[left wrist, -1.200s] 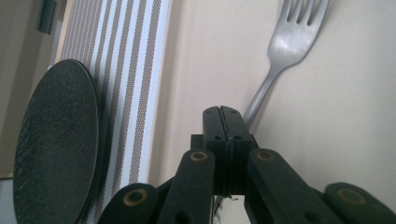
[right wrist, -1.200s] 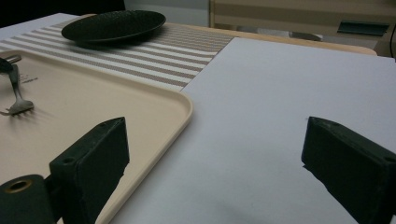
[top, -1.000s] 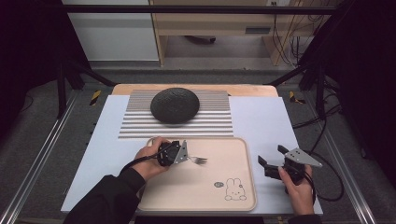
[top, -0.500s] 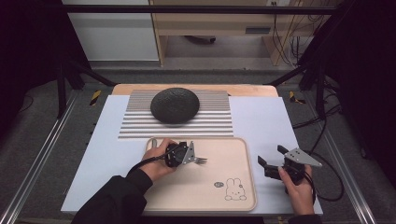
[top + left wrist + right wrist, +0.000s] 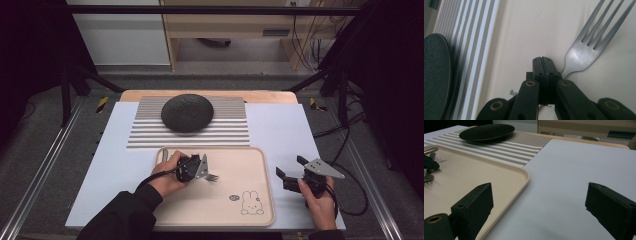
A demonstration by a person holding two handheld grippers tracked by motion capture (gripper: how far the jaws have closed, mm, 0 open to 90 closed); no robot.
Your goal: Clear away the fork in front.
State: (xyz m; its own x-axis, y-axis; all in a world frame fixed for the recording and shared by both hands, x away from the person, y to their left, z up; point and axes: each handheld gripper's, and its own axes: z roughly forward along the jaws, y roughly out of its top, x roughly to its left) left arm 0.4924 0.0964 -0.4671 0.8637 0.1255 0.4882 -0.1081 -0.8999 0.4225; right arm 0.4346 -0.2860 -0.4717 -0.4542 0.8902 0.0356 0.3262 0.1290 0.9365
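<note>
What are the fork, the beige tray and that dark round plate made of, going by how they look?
The fork looks like brushed steel: grey, with soft bright glints on its neck. The tray seems matte plastic: even beige, rounded moulded rim, a printed rabbit. The plate is dull black with a fine pebbled texture, maybe glazed stoneware or cast iron; the look leaves that open.

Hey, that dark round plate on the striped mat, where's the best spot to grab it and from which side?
Probably the near rim of the plate, approached low from the person's side. It lies flat on the striped mat and is shallow, with its edge lifted slightly off the mat, so one finger could slip under and one over. The right gripper is open and free.
</note>
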